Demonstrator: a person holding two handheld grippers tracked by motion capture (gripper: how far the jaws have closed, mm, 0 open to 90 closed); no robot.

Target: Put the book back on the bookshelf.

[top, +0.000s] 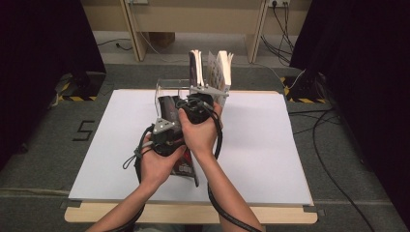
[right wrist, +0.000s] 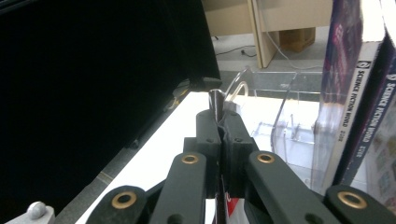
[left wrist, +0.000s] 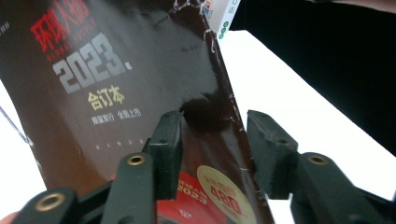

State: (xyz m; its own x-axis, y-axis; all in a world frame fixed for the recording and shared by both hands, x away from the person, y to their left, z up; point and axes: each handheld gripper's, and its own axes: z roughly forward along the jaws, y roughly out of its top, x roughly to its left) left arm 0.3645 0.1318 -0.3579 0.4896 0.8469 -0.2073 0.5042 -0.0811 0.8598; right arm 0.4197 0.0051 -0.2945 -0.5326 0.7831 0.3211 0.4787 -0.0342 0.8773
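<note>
Right gripper (right wrist: 219,128) clamped on dark magazine (left wrist: 140,93) edge. Left gripper (left wrist: 212,140) jaws partly apart, straddling magazine's spine, pads not pressing. Clear rack (right wrist: 280,107) just beyond right fingertips.

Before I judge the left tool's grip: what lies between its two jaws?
The dark magazine: in the left gripper view its spine edge runs down between the left tool jaws. One jaw lies against the cover; a gap shows at the other.

- A clear stand (top: 167,87) sits at the worktop's (top: 270,159) far edge, near its middle.
- Upright books (top: 220,72) stand in the stand's right part.
- A magazine (top: 186,166) lies before the stand, toward the near edge.
</note>
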